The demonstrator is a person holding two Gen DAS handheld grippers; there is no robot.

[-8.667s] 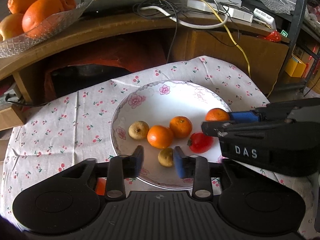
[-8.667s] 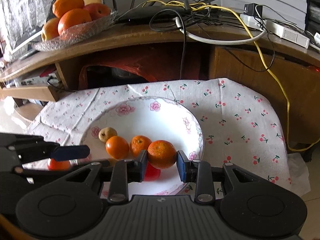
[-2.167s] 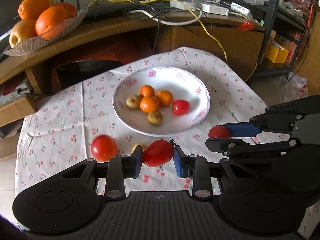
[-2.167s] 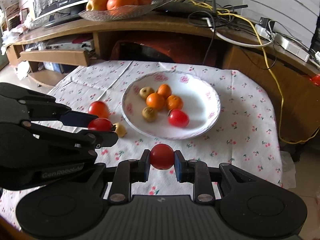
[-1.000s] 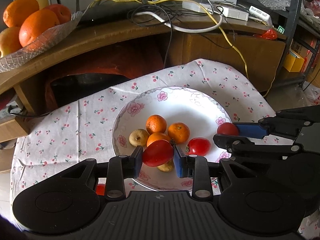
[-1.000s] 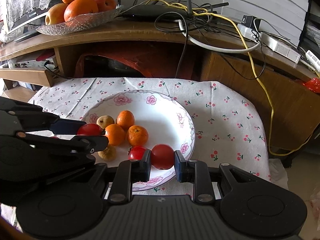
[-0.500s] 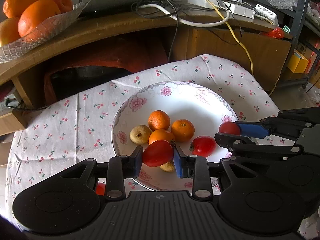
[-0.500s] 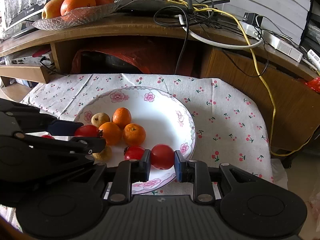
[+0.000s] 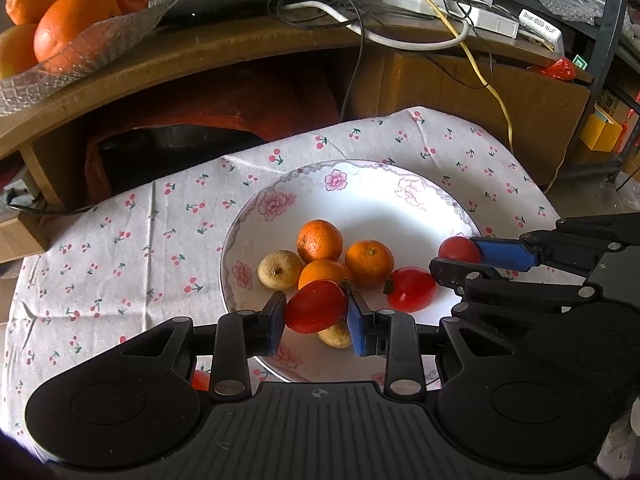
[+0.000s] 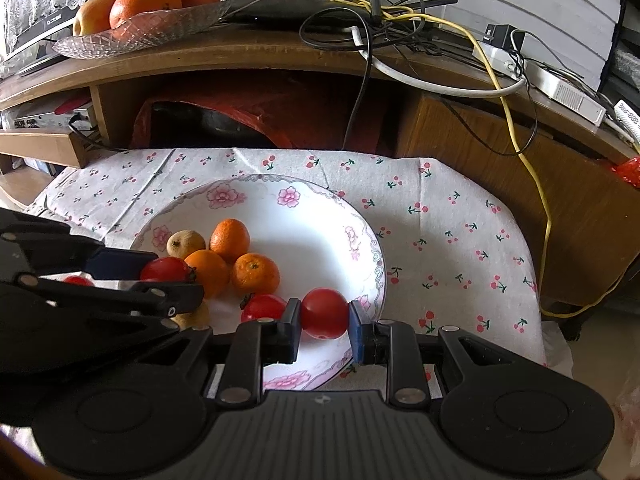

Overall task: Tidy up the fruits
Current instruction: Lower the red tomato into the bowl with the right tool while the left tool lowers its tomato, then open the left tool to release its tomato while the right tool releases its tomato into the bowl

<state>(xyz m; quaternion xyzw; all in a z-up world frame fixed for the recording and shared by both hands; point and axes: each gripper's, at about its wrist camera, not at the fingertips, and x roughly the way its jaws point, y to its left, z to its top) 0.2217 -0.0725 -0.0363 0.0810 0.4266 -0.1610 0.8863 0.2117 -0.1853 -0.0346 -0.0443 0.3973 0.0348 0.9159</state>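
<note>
A white flowered plate sits on the cherry-print cloth. It holds three small oranges, two brownish fruits and a red tomato. My left gripper is shut on an oblong red tomato over the plate's near side. My right gripper is shut on a round red tomato above the plate's right rim. Another red tomato lies on the cloth left of the plate, mostly hidden.
A wooden desk rises behind the table, with a glass bowl of large oranges at its left and tangled cables. A dark opening with red cloth lies under the desk. The table's cloth edge drops at the right.
Both grippers, each still holding its tomato, have moved slightly closer to the plate and lower over it. The fruit on the plate has not moved.
</note>
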